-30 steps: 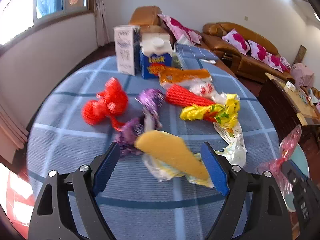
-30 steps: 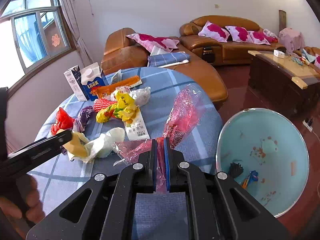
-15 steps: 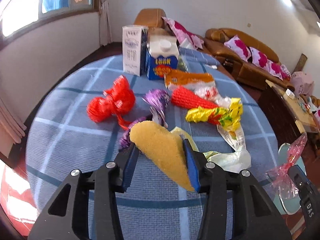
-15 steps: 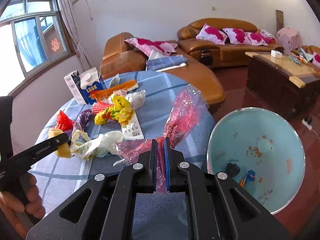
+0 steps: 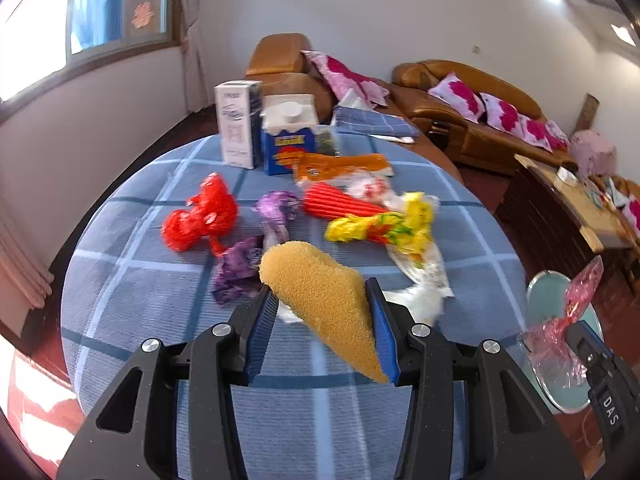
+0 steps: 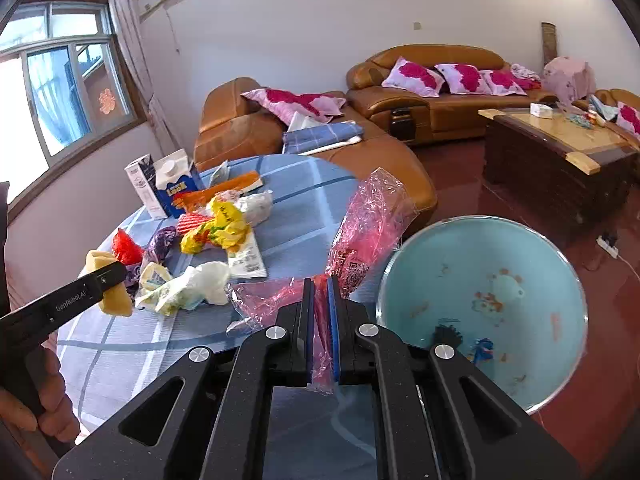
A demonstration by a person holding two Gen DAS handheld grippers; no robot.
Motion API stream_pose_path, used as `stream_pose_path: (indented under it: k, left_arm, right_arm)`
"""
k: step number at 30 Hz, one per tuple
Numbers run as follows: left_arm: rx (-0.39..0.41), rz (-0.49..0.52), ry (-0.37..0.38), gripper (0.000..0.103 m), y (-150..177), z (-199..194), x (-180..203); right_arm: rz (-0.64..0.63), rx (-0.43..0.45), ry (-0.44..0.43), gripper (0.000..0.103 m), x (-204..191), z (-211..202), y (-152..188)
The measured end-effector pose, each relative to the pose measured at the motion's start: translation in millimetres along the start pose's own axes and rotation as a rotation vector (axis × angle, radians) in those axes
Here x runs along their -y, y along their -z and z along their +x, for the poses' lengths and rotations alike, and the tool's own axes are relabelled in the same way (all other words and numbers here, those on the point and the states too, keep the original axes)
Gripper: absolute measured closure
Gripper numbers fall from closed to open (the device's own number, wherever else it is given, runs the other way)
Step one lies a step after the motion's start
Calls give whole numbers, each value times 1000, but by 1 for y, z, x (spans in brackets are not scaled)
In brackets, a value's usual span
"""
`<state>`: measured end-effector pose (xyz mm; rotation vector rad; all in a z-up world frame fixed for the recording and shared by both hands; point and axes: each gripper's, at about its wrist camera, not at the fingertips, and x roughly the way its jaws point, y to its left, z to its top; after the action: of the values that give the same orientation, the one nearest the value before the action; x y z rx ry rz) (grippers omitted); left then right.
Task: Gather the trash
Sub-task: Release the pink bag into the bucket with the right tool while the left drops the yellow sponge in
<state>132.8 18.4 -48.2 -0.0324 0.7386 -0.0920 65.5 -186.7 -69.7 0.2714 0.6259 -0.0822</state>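
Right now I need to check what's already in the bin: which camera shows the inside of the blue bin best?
The right wrist view: the blue bin faces the camera, scraps visible inside. The left wrist view shows only part of it behind pink plastic.

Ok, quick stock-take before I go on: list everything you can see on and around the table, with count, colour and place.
sponge: 1, yellow, clamped in left gripper, lifted
pink plastic bag: 1, clamped in right gripper
cartons: 2, one white, one blue, upright at table's far edge
orange wrapper: 1, beside the blue carton
red net: 1, left part of table
purple wrapper: 1, table centre
red ribbed wrapper: 1, table centre
yellow wrapper: 1, right of centre
white bags: crumpled, count unclear, near edge
table: 1, round, blue check cloth
basin: 1, light blue, on floor beside table
sofas: brown, behind
left gripper: black, blue fingers
right gripper: black
hand: 1, holding left gripper
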Motion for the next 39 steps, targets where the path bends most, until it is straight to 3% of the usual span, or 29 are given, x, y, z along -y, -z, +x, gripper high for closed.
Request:
stream_pose_path:
  k: [20,39]
  left_arm:
    - [37,189,89,59,3,-18,97]
    - [34,296,151,59,11,-15,171]
  right_arm:
    - [84,53,135,96,64,-30,4]
    - [146,69,254,96,116,-31,8]
